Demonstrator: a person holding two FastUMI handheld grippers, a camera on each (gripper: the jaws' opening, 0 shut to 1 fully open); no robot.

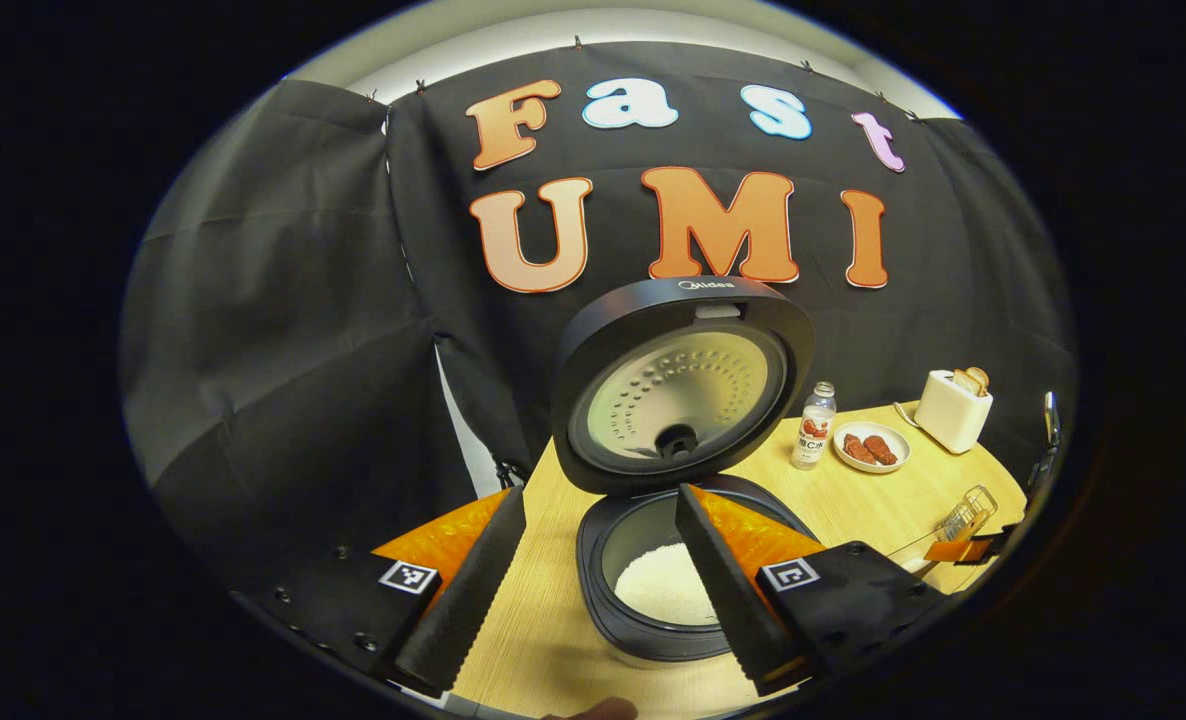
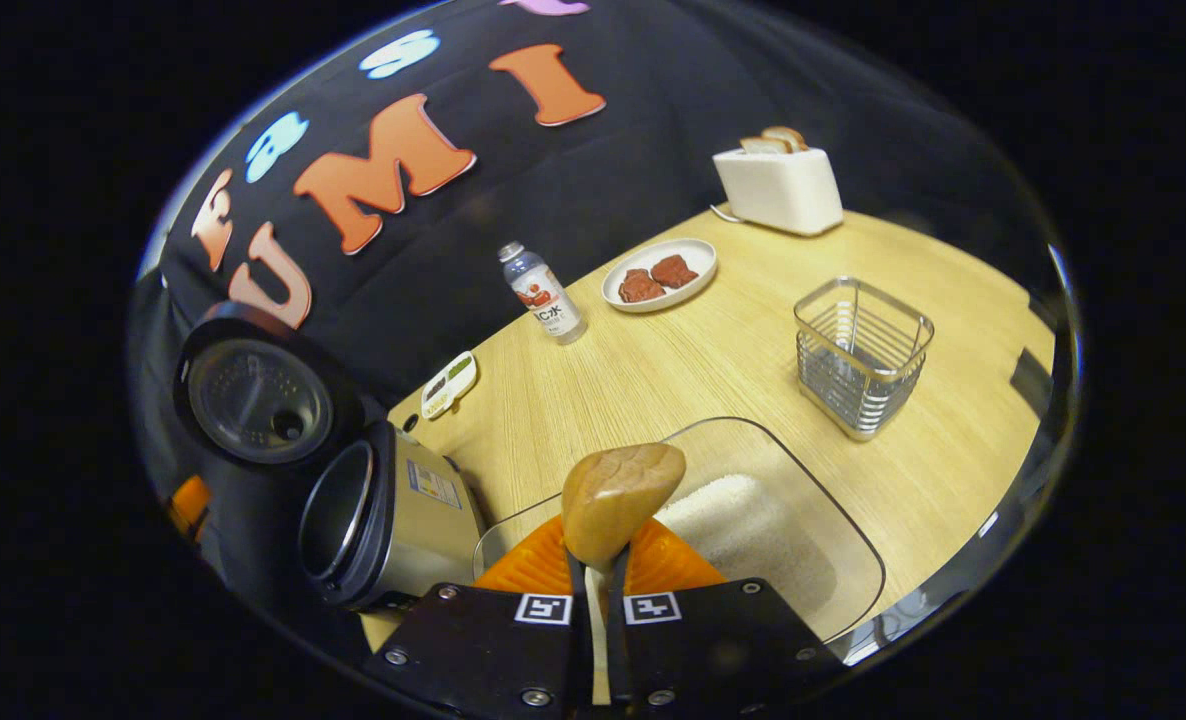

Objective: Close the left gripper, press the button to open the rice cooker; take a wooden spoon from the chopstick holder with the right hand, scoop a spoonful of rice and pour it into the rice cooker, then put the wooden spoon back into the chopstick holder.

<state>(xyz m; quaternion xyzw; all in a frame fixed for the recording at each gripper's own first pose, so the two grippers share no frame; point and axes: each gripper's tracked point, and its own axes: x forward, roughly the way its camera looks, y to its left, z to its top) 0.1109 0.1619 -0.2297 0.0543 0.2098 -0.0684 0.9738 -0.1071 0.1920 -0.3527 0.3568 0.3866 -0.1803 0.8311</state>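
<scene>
With the rice cooker (image 1: pixel 673 440) open and rice already in its pot, my left tool (image 1: pixel 603 590) hangs released while my right tool (image 2: pixel 598 600) grips the wooden spoon (image 2: pixel 618 500) over the rice tray (image 2: pixel 833 540), the chopstick holder (image 2: pixel 861 355) awaiting its return.

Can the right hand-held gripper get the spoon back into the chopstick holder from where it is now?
Probably yes. The right hand-held gripper grips the wooden spoon, and the wire chopstick holder stands open-topped with bare table between.
</scene>
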